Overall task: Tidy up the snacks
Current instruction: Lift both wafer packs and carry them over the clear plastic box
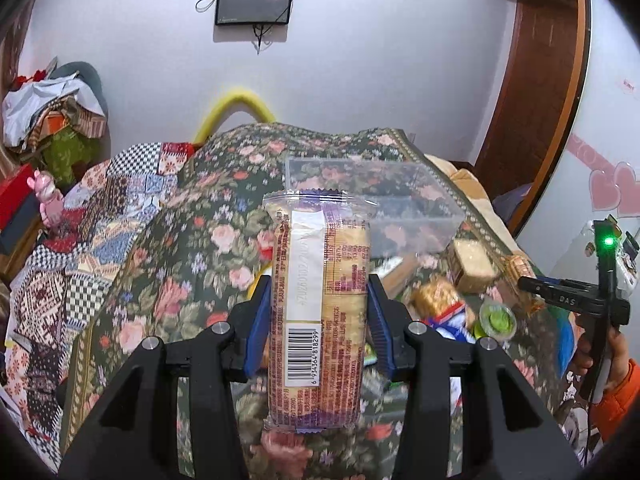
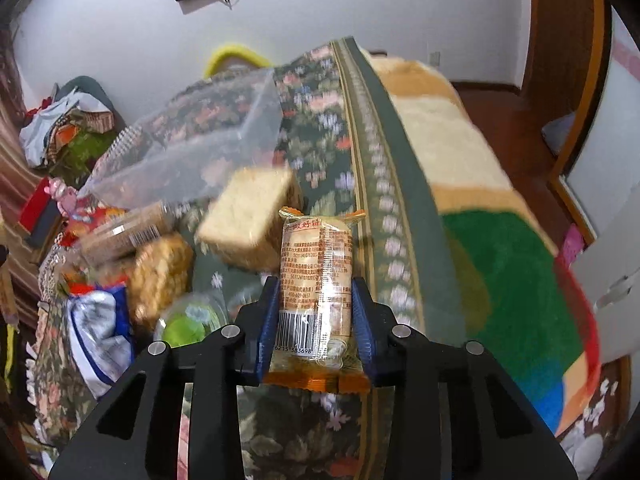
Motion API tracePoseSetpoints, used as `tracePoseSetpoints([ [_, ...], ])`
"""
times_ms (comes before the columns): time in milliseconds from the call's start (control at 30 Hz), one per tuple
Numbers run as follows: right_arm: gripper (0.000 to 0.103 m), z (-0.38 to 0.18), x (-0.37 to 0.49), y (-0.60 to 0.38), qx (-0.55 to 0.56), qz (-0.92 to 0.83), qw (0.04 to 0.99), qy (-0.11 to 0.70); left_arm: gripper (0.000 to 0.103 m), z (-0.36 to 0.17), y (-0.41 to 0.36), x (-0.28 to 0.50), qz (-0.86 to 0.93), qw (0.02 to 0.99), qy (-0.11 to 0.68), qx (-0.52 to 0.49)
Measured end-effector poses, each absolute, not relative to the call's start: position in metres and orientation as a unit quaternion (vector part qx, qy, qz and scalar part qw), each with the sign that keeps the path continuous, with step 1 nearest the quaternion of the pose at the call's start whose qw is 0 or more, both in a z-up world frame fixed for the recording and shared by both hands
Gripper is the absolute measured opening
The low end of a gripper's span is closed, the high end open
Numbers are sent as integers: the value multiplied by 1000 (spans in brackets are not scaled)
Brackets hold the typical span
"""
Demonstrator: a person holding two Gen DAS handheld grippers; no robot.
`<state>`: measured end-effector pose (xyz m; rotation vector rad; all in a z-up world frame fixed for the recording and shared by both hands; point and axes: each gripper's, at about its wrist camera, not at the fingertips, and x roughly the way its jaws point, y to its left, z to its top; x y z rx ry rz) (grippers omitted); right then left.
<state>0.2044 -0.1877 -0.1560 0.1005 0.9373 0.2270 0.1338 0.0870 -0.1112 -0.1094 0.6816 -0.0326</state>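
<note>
The left tongs (image 1: 318, 312) are matt black plastic with ribbed blue pads and small bright metal pins; between them sits a glossy clear-film biscuit pack (image 1: 318, 300). Beyond stands a smooth see-through plastic box (image 1: 400, 196). Beneath lies the bed's matt woven floral cloth (image 1: 180, 248).

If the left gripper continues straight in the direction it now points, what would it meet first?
Probably the clear plastic box. The left gripper, shut on a purple-edged biscuit pack, points toward that box on the floral blanket. The pack's far end would likely arrive first, though depth is unclear.
</note>
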Motion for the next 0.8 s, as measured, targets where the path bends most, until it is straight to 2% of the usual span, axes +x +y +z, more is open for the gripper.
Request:
tracePoseSetpoints([
  [367,32,-95,231,-163,50,157,913,374,45,-83,72,180,-22,949,310,-45],
  [800,32,-83,270,-125,42,198,919,339,45,-85,61,257,-33,947,318,-38],
])
